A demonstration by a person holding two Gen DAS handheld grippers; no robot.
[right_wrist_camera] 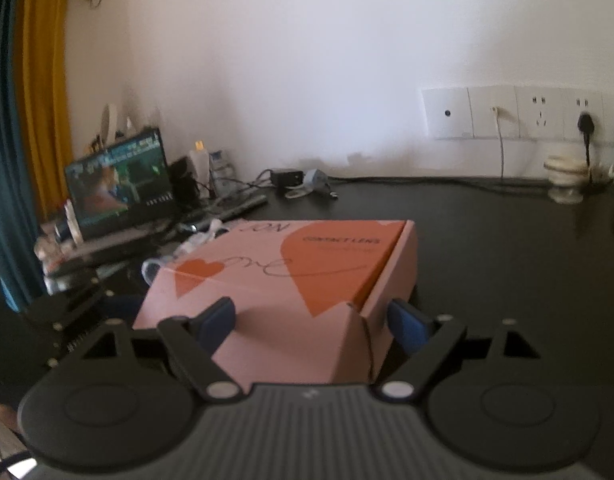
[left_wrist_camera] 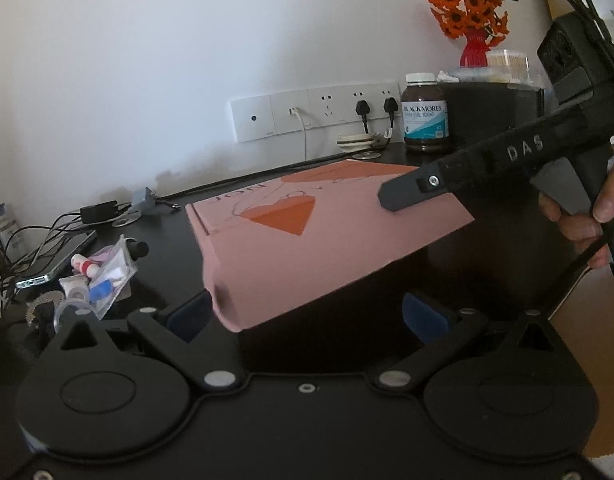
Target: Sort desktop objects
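- Desk, black, runs to the far wall under our grippers.
- Pink box sits mid-desk, tilted, its near-left corner raised.
- Left gripper: we see jaws spread, box corner beside the left pad.
- Right gripper: jaws spread, straddling the box's right edge; we cannot tell if its pads press.
- Bottle stands far right.

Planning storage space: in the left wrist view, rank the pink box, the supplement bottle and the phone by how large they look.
1. pink box, by far the largest, though nearest the camera.
2. supplement bottle.
3. phone; partly hidden under cables, so close to the bottle and unsure.
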